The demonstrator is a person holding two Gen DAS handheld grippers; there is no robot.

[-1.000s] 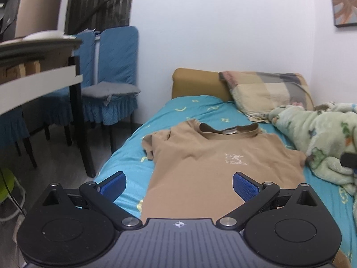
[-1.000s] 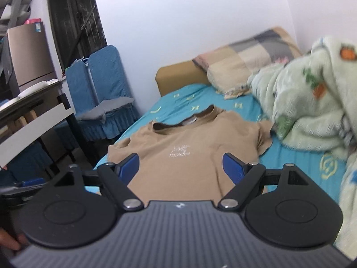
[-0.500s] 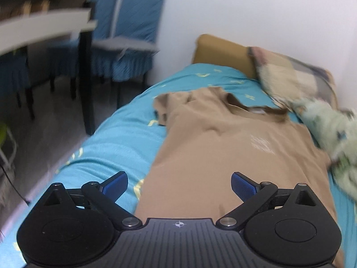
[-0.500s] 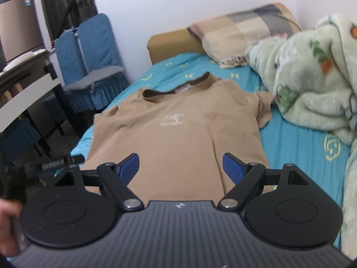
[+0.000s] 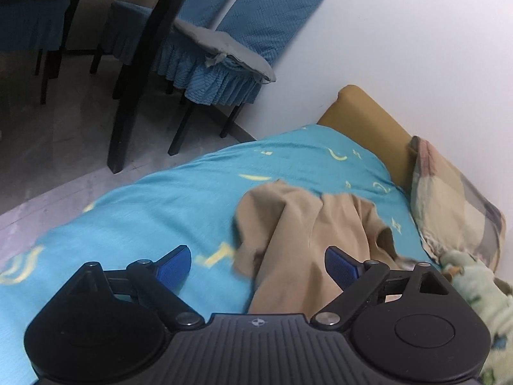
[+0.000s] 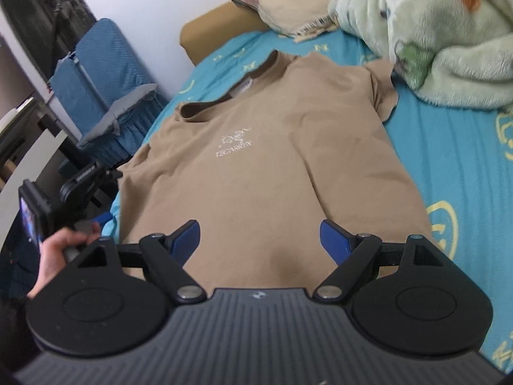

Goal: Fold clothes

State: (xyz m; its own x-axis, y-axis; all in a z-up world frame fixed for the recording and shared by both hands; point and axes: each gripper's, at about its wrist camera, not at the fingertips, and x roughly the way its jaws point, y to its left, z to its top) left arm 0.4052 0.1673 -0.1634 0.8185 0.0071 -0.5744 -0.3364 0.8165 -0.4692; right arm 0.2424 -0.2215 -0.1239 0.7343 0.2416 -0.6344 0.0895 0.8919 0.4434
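A tan T-shirt (image 6: 272,160) lies flat, front up, on the turquoise bed sheet (image 6: 455,166), collar toward the headboard. In the left wrist view I see its left sleeve and side (image 5: 288,231), rumpled near the bed's left edge. My left gripper (image 5: 258,268) is open and empty, low over the sheet with the sleeve between its blue pads. My right gripper (image 6: 259,240) is open and empty above the shirt's lower middle. The left gripper's body and the hand holding it show at the left of the right wrist view (image 6: 64,199).
A fluffy green blanket (image 6: 442,32) is heaped on the bed's right side, touching the shirt's right sleeve. A checked pillow (image 5: 455,205) and tan headboard (image 5: 362,118) lie at the far end. Blue covered chairs (image 5: 224,41) and a table leg (image 5: 134,73) stand left of the bed.
Both grippers have dropped closer to the bed. The left one has swung left to the shirt's left sleeve; the right one has moved in over the shirt's lower part. Both jaws stay open.
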